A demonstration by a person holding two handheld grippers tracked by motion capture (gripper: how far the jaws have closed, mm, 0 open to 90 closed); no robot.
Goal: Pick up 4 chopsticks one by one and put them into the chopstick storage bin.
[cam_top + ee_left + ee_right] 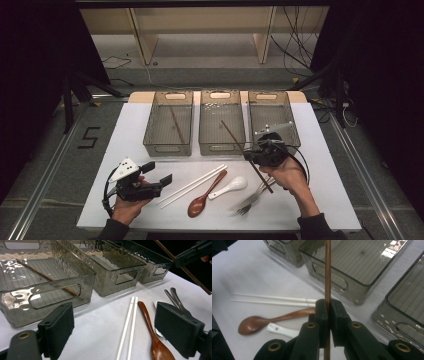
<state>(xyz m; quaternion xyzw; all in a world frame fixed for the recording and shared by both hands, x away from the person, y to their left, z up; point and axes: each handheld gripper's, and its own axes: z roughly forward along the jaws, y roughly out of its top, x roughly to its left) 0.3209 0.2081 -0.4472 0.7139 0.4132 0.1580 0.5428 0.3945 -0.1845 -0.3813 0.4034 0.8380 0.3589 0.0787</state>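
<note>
Your work surface is a white table (125, 150) standing on a grey floor, with dark curtains on both sides and a pale wooden frame behind. Three smoked-plastic bins stand side by side along its far edge: the left bin (168, 122) holds one brown chopstick (176, 125) lying on its floor, the middle bin (222, 122) and the right bin (273, 117) sit just beside it.

Your right gripper (250, 151) is raised over the near edge of the bins, between the middle and right ones. Its jaws are clamped on a second brown chopstick (327, 270), which runs slantwise from above the middle bin down toward the forks; the right gripper view shows the stick pinched between both pads.

Your left gripper (159, 175) rests low at the near left of the table, jaws spread apart and holding nothing.

On the table between your hands lie a pair of white chopsticks (192, 186), a wooden spoon (202, 200), a white ceramic spoon (231, 186) and metal forks (252, 199), all near one another.
</note>
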